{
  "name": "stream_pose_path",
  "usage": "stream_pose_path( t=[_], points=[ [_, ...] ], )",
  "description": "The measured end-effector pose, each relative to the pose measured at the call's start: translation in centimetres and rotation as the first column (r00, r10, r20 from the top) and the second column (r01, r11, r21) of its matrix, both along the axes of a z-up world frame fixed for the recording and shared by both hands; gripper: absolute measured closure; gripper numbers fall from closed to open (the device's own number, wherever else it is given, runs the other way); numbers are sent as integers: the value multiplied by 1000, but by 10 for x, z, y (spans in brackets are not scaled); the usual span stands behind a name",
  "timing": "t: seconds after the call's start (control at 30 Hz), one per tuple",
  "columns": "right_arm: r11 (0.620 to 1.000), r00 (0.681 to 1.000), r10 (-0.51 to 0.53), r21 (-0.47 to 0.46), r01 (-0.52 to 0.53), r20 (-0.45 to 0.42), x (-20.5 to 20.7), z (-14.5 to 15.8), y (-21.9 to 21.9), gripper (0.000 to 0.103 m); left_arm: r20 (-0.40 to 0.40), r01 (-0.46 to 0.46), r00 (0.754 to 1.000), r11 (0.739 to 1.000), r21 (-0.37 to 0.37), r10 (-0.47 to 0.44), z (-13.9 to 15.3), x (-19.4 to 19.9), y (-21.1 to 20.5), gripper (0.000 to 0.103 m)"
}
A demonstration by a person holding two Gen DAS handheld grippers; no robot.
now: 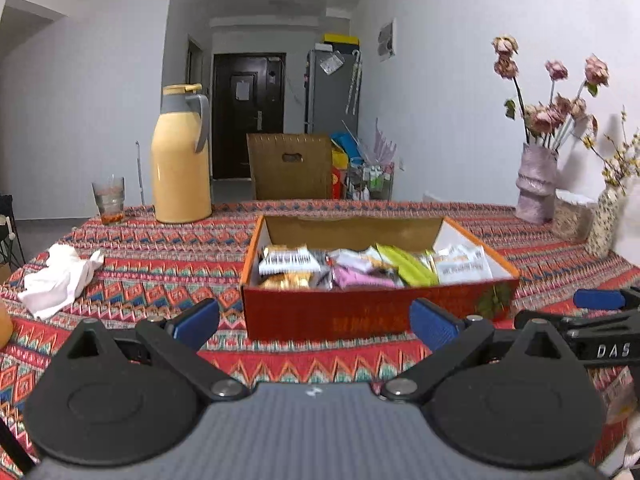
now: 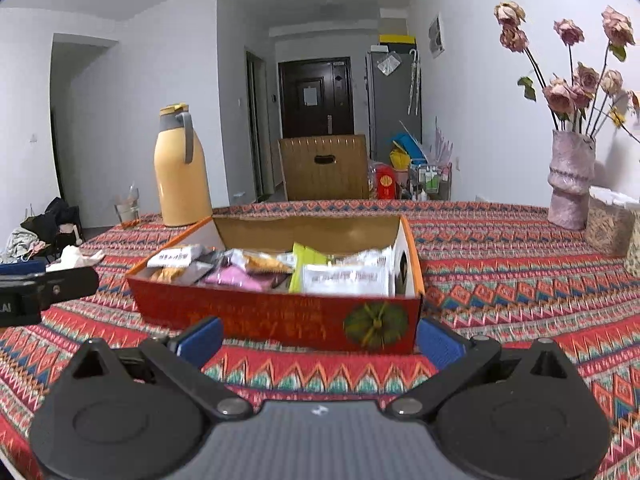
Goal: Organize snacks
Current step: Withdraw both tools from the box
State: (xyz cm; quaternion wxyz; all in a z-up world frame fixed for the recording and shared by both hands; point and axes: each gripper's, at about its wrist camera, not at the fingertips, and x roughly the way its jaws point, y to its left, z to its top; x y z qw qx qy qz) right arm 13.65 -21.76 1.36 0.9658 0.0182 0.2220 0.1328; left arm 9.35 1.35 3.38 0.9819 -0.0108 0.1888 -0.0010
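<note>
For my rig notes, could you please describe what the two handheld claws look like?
Both match: the left claw and right claw have blue ribbed pads on black linkage arms with silver pivot pins, rounded black housings and a grey textured body. White lettering marks their sides. No cables show.

So there's this shallow open-top cardboard box, red-orange outside with gold print and a green round emblem at the right end of its near wall, plain brown and white inside. It sits flat on the bench, roughly 12 o'clock in the left wrist view and slightly toward 11 in the right wrist one. Snack packets are piled loose in it, overlapping every which way: a white one with a barcode-like stripe at the left end, gold ones under it, a pink packet mid-box, a lime green one tilted beside it, and a big white packet at the right end.
</note>
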Motion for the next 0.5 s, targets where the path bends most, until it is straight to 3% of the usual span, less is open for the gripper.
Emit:
stream_pose_path(
  t=[0.5],
  points=[
    [1000, 996, -4, 5, 4, -94, -22, -27, -2, 0, -81, 30, 996, 999, -22, -32, -30, -19, 1, 0]
  ],
)
